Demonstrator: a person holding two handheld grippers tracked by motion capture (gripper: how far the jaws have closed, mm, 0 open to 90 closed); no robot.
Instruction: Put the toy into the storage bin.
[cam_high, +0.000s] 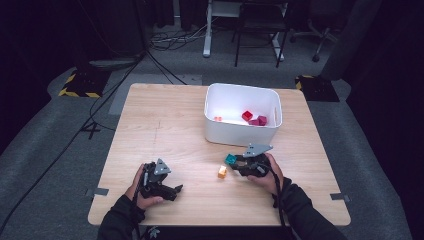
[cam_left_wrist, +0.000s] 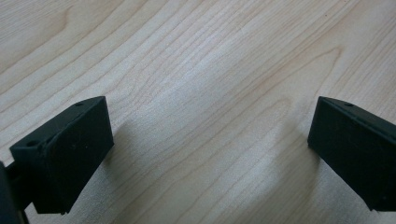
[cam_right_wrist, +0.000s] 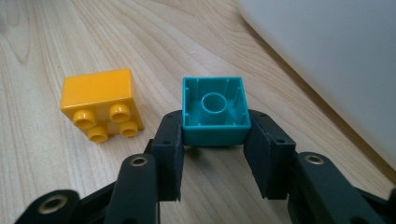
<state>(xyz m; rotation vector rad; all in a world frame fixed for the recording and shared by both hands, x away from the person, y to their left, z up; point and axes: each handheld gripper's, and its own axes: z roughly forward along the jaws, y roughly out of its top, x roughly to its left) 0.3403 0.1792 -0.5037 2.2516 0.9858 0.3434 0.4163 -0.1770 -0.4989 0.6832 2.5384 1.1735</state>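
While your right claw (cam_right_wrist: 215, 140) pinches the teal brick (cam_right_wrist: 215, 111) from both sides, its pads press flat on the brick's walls and the brick's hollow underside faces that claw's camera. From the high view, the right claw (cam_high: 239, 161) sits at about 5 o'clock on the surface (cam_high: 165, 125), with the teal brick (cam_high: 230, 159) at its tip, just in front of the white bin (cam_high: 242, 116). A yellow brick (cam_high: 222, 172) lies on the wood at roughly 8 o'clock from the teal one, near it but not touching; in the right gripper view, this yellow brick (cam_right_wrist: 100, 103) lies on its side with its studs towards you. Inside the bin at its 3 o'clock side you have red bricks (cam_high: 254, 118), and a small orange piece (cam_high: 218, 118) towards 9 o'clock. Your left claw (cam_high: 174, 191) rests at about 7 o'clock on the surface; its jaws stand wide apart over bare wood with nothing between them.
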